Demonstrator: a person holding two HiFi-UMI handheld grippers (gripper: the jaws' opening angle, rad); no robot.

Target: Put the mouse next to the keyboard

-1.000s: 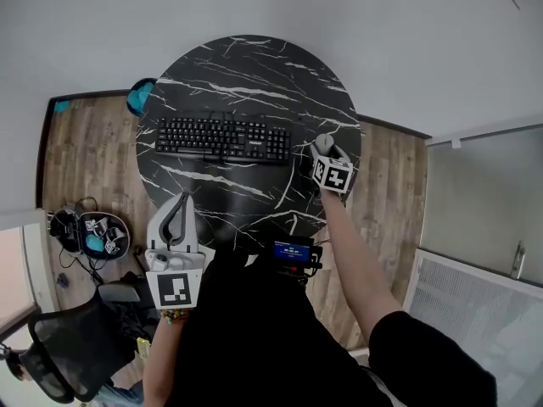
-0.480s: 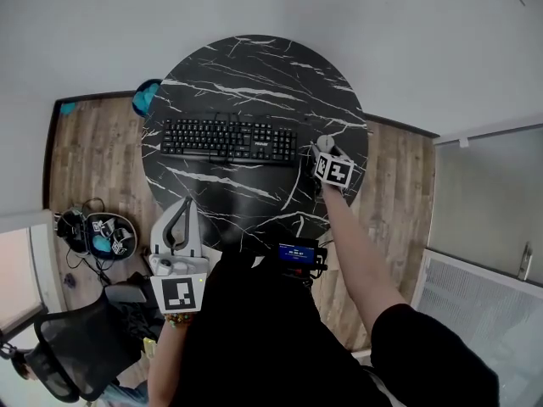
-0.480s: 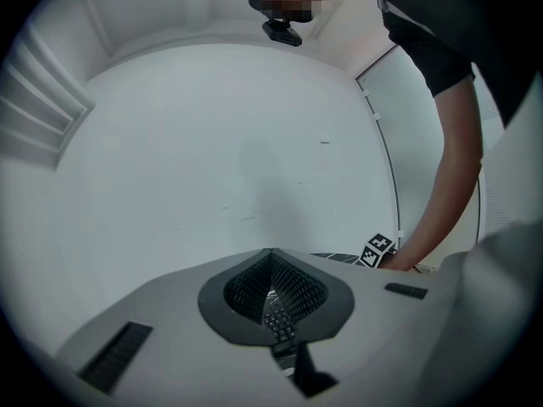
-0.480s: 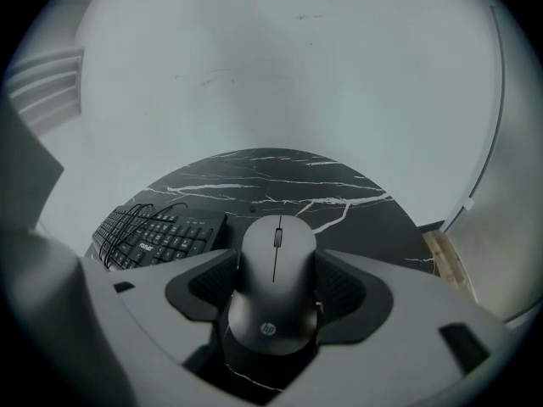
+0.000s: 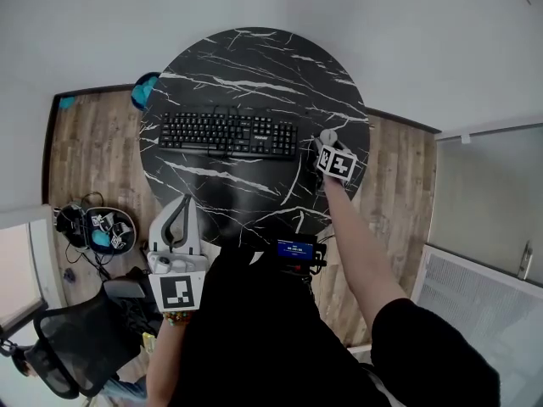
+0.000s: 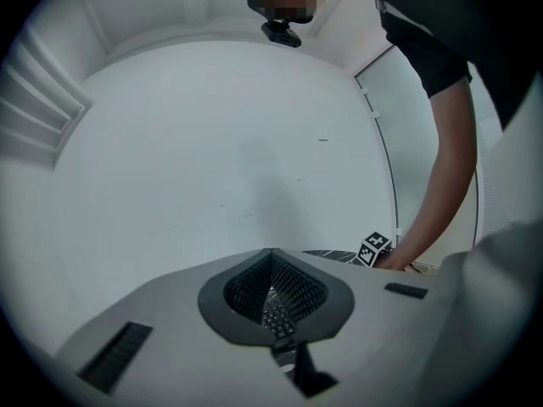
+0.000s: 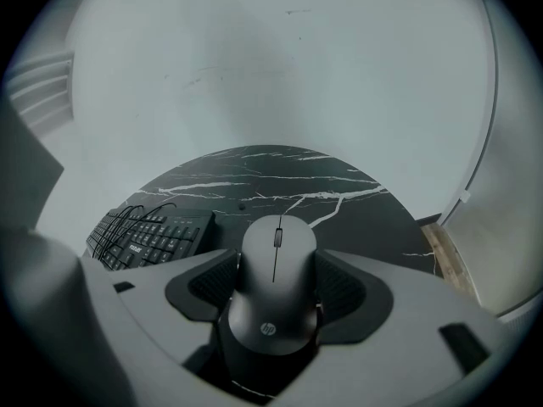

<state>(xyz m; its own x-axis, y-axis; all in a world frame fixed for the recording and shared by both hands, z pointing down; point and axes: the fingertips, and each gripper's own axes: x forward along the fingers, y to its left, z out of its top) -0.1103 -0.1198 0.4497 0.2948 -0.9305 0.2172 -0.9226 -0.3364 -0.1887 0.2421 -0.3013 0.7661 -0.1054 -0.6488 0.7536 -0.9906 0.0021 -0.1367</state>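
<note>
The right gripper, fingers clamped on the mouse, holds it at three o'clock of the keyboard, apparently for set-down, while the left gripper waits, fingers closed and empty.

Head view looks steeply down on the table; both gripper views, low, share its keyboard.

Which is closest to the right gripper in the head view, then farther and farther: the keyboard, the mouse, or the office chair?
1. The mouse, held between the right gripper jaws.
2. The keyboard, just left of it on the table.
3. The office chair, far off at the lower left.
</note>
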